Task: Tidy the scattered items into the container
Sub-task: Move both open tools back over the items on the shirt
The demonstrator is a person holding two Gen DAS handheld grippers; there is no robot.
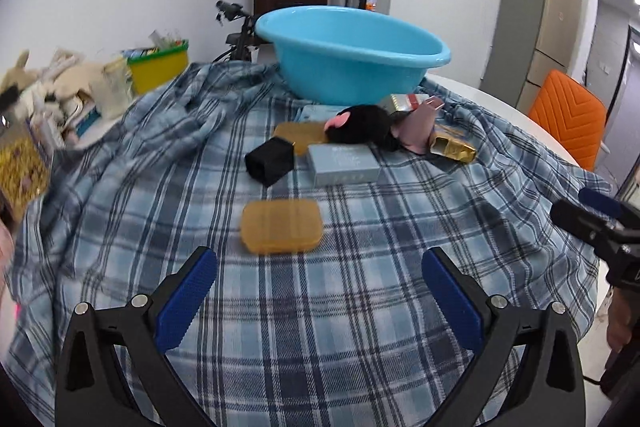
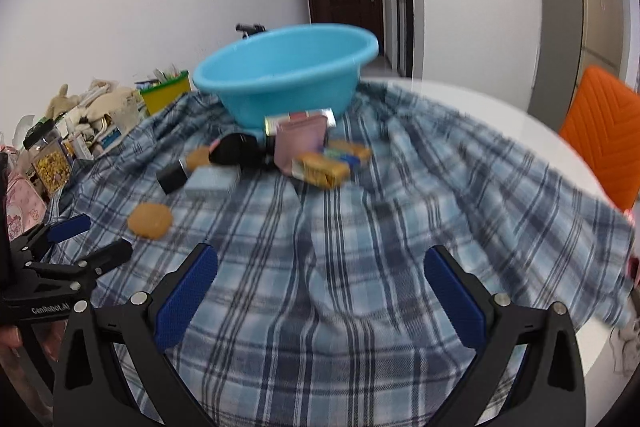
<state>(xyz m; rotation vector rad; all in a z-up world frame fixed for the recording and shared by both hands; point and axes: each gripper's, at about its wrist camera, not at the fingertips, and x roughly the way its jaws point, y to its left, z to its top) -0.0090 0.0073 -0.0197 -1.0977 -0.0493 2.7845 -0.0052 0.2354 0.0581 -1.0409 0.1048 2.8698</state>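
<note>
hovering low over the plaid cloth (image 1: 320,307) that covered the bench, the left tool (image 1: 320,291) pointed toward the blue basin (image 1: 352,55) with its blue-padded fingers (image 1: 186,301) spread wide apart and nothing between them. the right tool (image 2: 320,291) was held the same way, level and just above the cloth, its fingers also wide apart and empty. in the right wrist view the left tool showed from the side at the left edge, gripped from below by a hand (image 2: 10,341), and white lettering on its black body read "genrobot.ai". in the left wrist view the right tool appeared at the far right edge.

the scattered items lay on the cloth in front of the basin, none inside it as far as could be seen: an amber plastic case (image 1: 281,230) nearest the left tool, a black box (image 1: 269,161), a grey box (image 1: 344,165), a black plush toy (image 1: 360,129) with a pink ear, a pink pouch (image 2: 301,143), and a gold packet (image 1: 452,148). print on the boxes was too small to read. an orange chair (image 1: 568,117) stood beyond the bench
</note>
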